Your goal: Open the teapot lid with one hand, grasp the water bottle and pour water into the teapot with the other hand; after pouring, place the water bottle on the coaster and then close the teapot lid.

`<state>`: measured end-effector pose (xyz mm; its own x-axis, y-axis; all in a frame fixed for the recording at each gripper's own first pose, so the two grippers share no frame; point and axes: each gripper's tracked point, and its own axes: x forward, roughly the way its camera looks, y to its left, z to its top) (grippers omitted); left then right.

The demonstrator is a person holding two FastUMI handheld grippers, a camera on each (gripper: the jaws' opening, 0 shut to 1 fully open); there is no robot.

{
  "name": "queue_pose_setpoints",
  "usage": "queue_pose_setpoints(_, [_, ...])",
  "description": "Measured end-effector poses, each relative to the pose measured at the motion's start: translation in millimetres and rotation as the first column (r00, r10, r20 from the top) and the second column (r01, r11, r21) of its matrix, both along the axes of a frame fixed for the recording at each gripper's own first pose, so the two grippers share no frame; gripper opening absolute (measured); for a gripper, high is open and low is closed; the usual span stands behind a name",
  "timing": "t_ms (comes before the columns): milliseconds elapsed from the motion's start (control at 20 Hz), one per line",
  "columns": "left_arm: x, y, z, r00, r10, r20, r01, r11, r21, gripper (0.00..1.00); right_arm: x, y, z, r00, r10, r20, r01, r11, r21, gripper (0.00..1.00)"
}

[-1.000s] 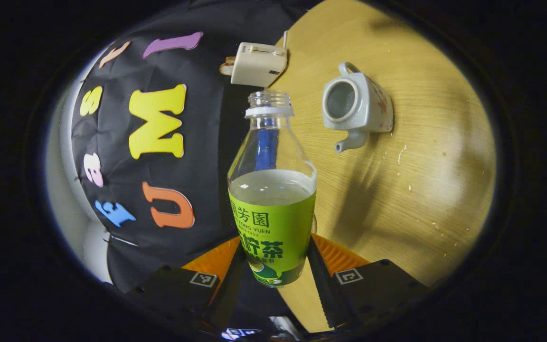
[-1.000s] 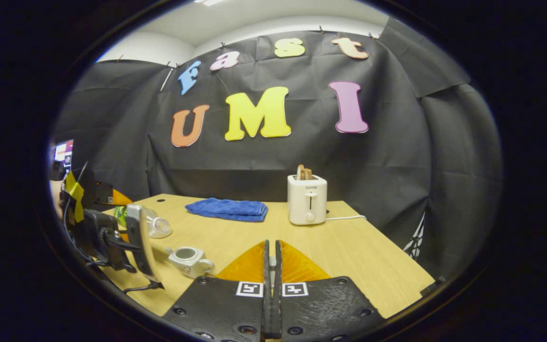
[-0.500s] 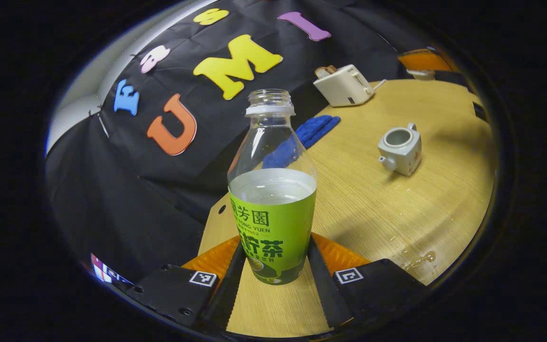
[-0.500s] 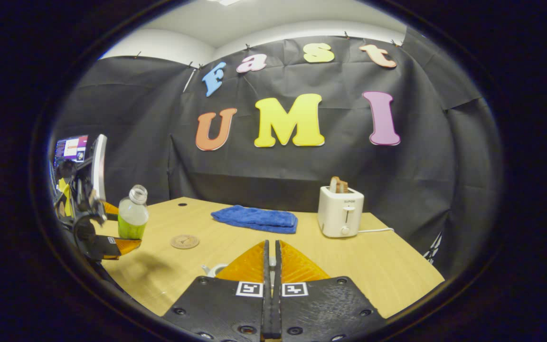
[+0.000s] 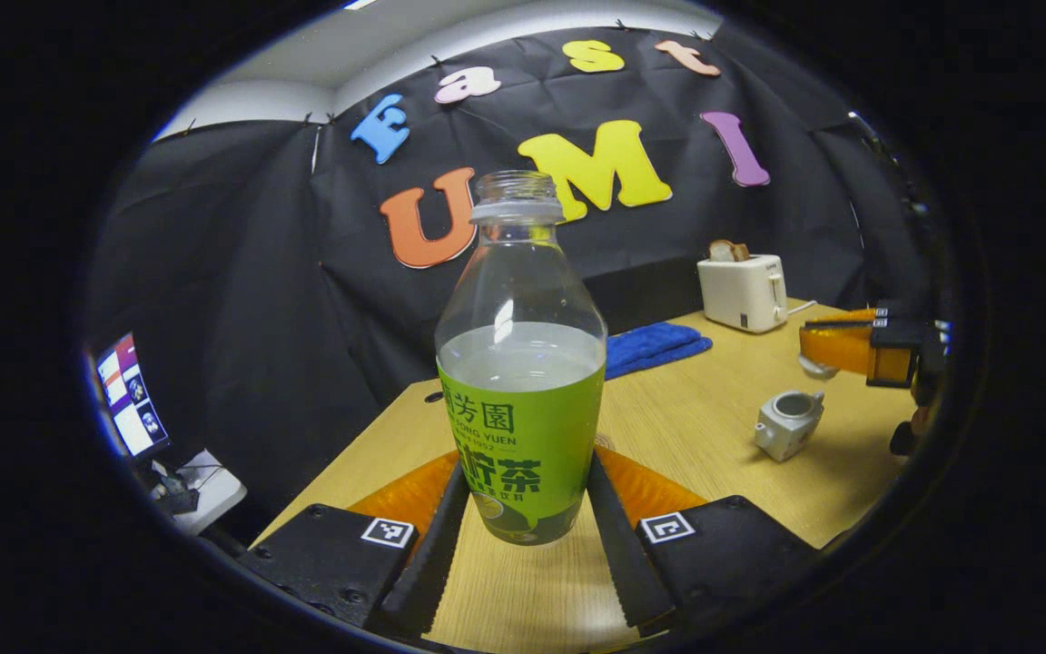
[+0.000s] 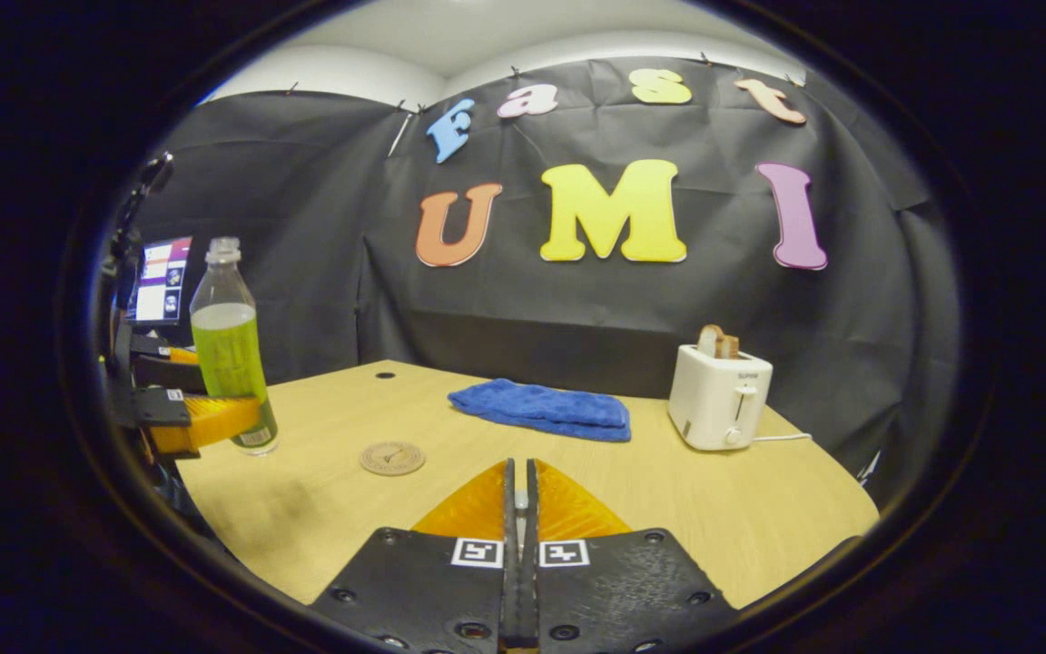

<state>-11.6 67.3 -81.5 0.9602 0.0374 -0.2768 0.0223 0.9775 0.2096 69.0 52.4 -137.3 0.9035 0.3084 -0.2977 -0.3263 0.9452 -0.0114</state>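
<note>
Tilted over the teapot a second ago, the water bottle (image 5: 521,363) is now standing upright again between the left gripper's (image 5: 523,531) fingers, both of them pressing on its green label. In the right gripper view the bottle is being held just above the table (image 6: 668,490), a little to the left of the round coaster (image 6: 392,457) and not yet on it. Water is still filling it to the top of the label. Pouring is judged finished; setting the bottle on the coaster and closing the lid are remaining. In the left gripper view the teapot (image 5: 787,423) is sitting open on the table, with the right gripper (image 5: 836,350) hovering above it and a pale shape under its tip, likely the lid, too small to confirm. The right gripper's own fingers (image 6: 508,509) are lying pressed together, and whatever they are pinching is hard to make out
</note>
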Motion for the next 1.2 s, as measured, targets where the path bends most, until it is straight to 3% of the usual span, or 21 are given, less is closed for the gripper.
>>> queue_pose_setpoints(300, [3.4,7.7,4.9,0.998,0.046,0.039,-0.042,0.995,-0.086,0.75,9.5,5.1,-30.2,0.999,-0.009,-0.044,0.008,1.0,-0.026,0.0])
queue_pose_setpoints(1200, [10.1,0.2,-2.0,0.999,0.04,0.027,-0.037,0.995,-0.093,0.75,11.3,7.2,-36.8,1.0,-0.02,-0.023,0.02,1.0,-0.009,0.0])
